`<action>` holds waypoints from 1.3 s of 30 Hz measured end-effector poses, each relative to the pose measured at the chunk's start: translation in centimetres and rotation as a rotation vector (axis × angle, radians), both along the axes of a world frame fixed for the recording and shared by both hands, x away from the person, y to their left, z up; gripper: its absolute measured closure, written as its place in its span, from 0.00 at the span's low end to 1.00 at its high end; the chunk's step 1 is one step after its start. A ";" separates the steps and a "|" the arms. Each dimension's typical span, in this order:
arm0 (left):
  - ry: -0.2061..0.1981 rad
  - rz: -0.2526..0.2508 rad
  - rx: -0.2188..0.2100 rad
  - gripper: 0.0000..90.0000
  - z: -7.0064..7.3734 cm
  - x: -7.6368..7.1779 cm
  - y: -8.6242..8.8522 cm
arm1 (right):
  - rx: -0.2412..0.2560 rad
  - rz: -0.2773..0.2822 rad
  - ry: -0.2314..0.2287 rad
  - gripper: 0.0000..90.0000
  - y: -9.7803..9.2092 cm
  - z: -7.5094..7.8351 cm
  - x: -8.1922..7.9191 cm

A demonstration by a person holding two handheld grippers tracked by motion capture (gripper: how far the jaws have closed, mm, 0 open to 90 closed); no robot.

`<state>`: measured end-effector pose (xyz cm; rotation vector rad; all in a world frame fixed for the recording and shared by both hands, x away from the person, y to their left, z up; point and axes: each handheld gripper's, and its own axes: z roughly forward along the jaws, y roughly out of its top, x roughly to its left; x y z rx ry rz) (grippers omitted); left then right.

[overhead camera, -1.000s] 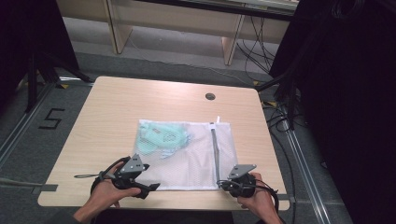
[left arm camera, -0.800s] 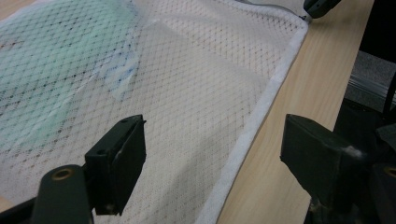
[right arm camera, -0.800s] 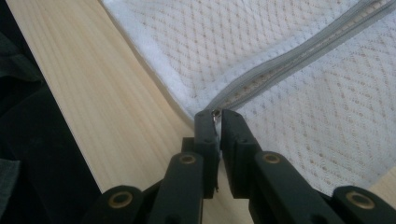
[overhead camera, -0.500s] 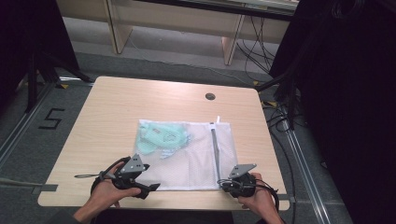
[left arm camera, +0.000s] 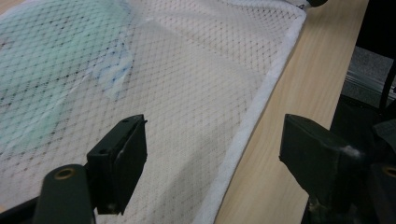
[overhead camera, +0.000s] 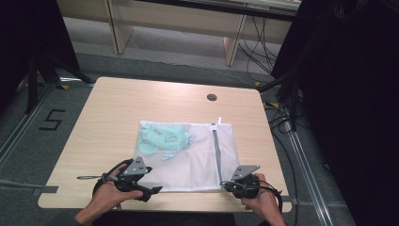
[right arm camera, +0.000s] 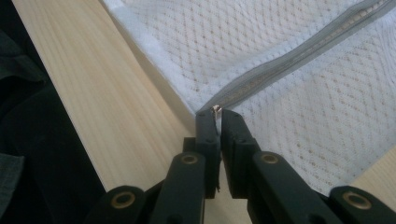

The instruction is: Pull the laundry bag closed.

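White mesh laundry bag (overhead camera: 188,150), flat on table, mint garment (overhead camera: 162,139) inside.

My right claw (overhead camera: 229,186) edges slightly forward along the counter (overhead camera: 117,108), pinching the zipper pull (right arm camera: 215,109) of the mesh bag (overhead camera: 197,155).

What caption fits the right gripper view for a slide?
Right gripper shut on the zipper pull at the near end of the white mesh laundry bag on the wooden table.

White mesh bag (overhead camera: 197,160) with grey zipper (overhead camera: 217,148) (mint-green cloth (overhead camera: 162,139) inside), pale wood table (overhead camera: 117,108), black grippers
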<state>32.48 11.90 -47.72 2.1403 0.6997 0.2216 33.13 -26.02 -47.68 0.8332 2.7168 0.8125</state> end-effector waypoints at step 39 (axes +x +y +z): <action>-0.195 -0.278 0.072 0.58 -2.8 1.6 -17.4 | 0.050 0.040 -0.072 0.96 -0.1 1.7 0.8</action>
